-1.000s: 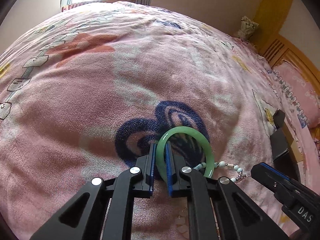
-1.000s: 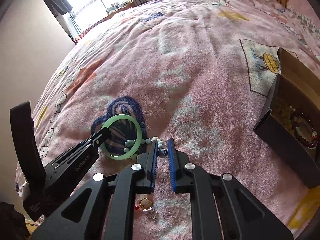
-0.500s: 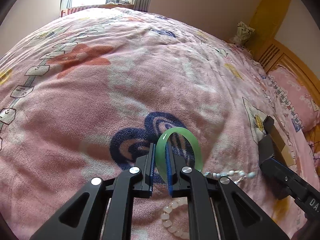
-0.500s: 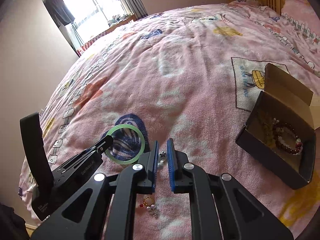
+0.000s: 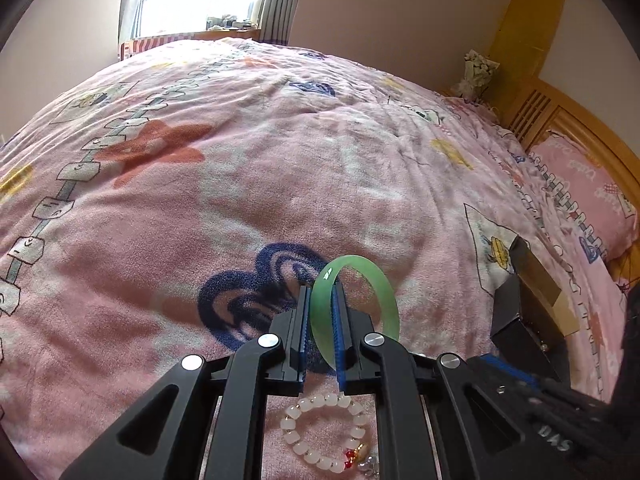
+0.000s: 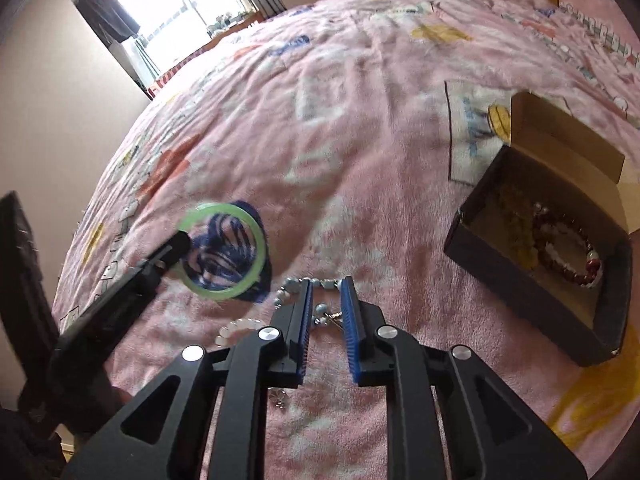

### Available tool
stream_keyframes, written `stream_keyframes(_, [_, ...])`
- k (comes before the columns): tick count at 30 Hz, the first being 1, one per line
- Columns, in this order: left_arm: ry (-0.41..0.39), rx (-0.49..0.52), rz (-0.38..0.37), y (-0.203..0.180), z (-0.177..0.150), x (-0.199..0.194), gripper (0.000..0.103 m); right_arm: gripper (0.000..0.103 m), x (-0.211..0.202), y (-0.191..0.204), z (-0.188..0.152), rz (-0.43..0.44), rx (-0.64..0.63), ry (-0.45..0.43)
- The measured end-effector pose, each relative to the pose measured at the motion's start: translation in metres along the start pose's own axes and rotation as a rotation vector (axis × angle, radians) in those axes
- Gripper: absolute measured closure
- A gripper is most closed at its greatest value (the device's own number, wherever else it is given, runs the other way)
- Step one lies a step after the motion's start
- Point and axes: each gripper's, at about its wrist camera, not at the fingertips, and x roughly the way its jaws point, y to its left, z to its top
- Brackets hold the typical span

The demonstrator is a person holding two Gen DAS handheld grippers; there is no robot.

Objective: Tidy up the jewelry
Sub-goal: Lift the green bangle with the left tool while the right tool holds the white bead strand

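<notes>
Lifted higher than it was a second ago, the green bangle (image 5: 354, 305) now hangs clear of the pink bedspread (image 5: 280, 184), and both cameras sit farther above the bed than before. At the left, the left claw (image 5: 320, 320) pinches the near side of the bangle between its blue pads (image 5: 339, 332), the ring standing on edge and rising above the fingertips, over the dark blue swirl print (image 5: 248, 300) on the cover. Below that claw, a white bead bracelet (image 5: 320, 432) with a red and gold charm lies flat on the bedspread, apart from the bangle. In the right wrist view the bangle (image 6: 224, 252) shows blurred at the tip of the left claw, above the same swirl. Moving right, the right claw (image 6: 325, 312) is spread, its pads apart and holding nothing; it hangs over a pale blue bead strand (image 6: 308, 292) with a small metal clasp that lies on the cover between and just ahead of the fingertips. Farther right sits the open dark box (image 6: 516, 292), its brown flap raised at the far side, with a red-and-white bead bracelet (image 6: 576, 256) and a yellowish tangle of jewelry inside, well apart from both claws.
</notes>
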Motion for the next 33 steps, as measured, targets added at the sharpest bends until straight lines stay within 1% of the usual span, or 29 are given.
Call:
stream_keyframes(2, [-0.005,-0.001,0.002,0.000,0.001,-0.001,0.091,0.068,0.016,-0.011,-0.003,0.005,0.047,0.022])
stream_keyframes(5, [-0.005,0.001,0.012,0.001,0.001,0.000,0.091,0.068,0.034,-0.023,-0.006,0.044,0.119,0.039])
stream_keyframes(9, [0.008,-0.003,0.012,0.008,0.001,0.005,0.091,0.068,0.044,-0.019,-0.007,0.029,0.131,0.011])
stream_keyframes(11, [0.016,-0.007,0.009,0.012,0.001,0.008,0.091,0.068,0.046,-0.014,-0.007,0.004,0.116,0.005])
stream_keyframes(13, [0.021,-0.012,0.008,0.015,0.000,0.009,0.091,0.076,0.047,-0.008,-0.007,-0.036,0.081,-0.002])
stream_keyframes(14, [0.022,-0.016,0.007,0.017,0.000,0.009,0.091,0.083,0.047,-0.005,-0.007,-0.051,0.068,-0.004])
stream_keyframes(15, [0.022,-0.021,0.005,0.018,0.001,0.009,0.091,0.088,0.048,-0.004,-0.008,-0.043,0.064,-0.003])
stream_keyframes(18, [0.022,-0.030,0.002,0.021,0.001,0.008,0.090,0.090,0.046,-0.002,-0.007,-0.048,0.052,-0.002])
stream_keyframes(19, [0.021,-0.033,0.000,0.022,0.002,0.008,0.090,0.091,0.044,-0.002,-0.007,-0.043,0.056,-0.003])
stream_keyframes(21, [0.017,-0.038,-0.005,0.022,0.002,0.005,0.090,0.094,0.040,-0.001,-0.006,-0.029,0.054,-0.008])
stream_keyframes(23, [0.012,-0.038,-0.012,0.021,0.002,0.003,0.090,0.094,0.034,0.002,-0.003,-0.013,0.051,-0.017])
stream_keyframes(28, [-0.001,-0.035,-0.022,0.016,0.002,-0.004,0.090,0.094,0.009,0.015,0.002,-0.007,0.014,-0.065])
stream_keyframes(33, [-0.010,-0.022,-0.031,0.007,0.004,-0.011,0.090,0.094,-0.016,0.030,0.005,-0.022,-0.030,-0.116])
